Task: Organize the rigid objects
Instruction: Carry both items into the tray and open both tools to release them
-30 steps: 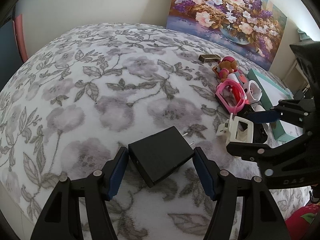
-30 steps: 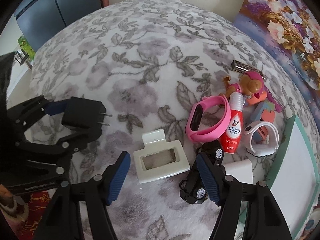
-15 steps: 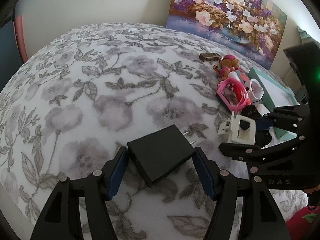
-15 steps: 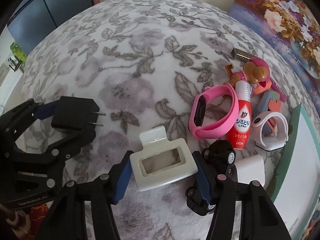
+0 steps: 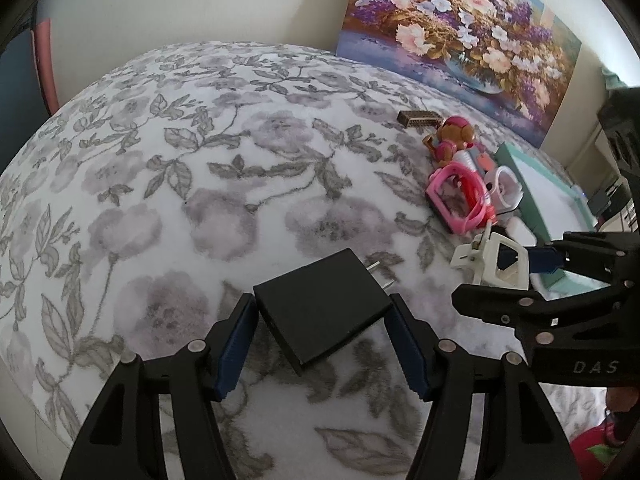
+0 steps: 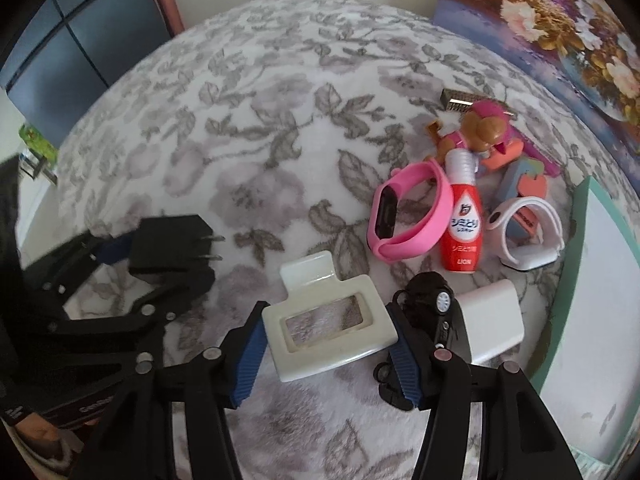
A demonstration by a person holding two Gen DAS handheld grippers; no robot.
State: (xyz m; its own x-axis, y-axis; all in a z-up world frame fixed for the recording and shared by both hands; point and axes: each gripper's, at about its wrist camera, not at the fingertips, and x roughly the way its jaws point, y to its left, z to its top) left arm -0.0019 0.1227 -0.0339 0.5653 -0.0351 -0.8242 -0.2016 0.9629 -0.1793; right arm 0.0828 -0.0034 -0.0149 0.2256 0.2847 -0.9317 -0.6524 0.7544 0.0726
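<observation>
The left tool (image 5: 322, 336) has its blue-padded fingers (image 5: 234, 350) pressed against both sides of a flat matte black plug-in charger block (image 5: 320, 308), so it's clamped on it. The block sits tilted, corner toward the camera, its two metal prongs pointing away to the right, just above the grey floral fuzzy blanket (image 5: 200, 184).

The right tool (image 6: 328, 350) is closed on a glossy cream-white rectangular plastic claw clip (image 6: 328, 320) with an open window in the middle and a square tab sticking out the back. The pads touch its short ends, and the blanket pattern shows through the window.

Right beside that clip there's a small black toy car (image 6: 430, 304) touching a white rounded block (image 6: 490, 320). Further back sit a pink silicone fitness band (image 6: 408, 216), a red bottle with a white cap and Japanese label (image 6: 462, 216), a white watch strap (image 6: 528, 232), a pink-helmeted puppy figure (image 6: 480, 132) and a teal-edged white tray (image 6: 600, 280).
</observation>
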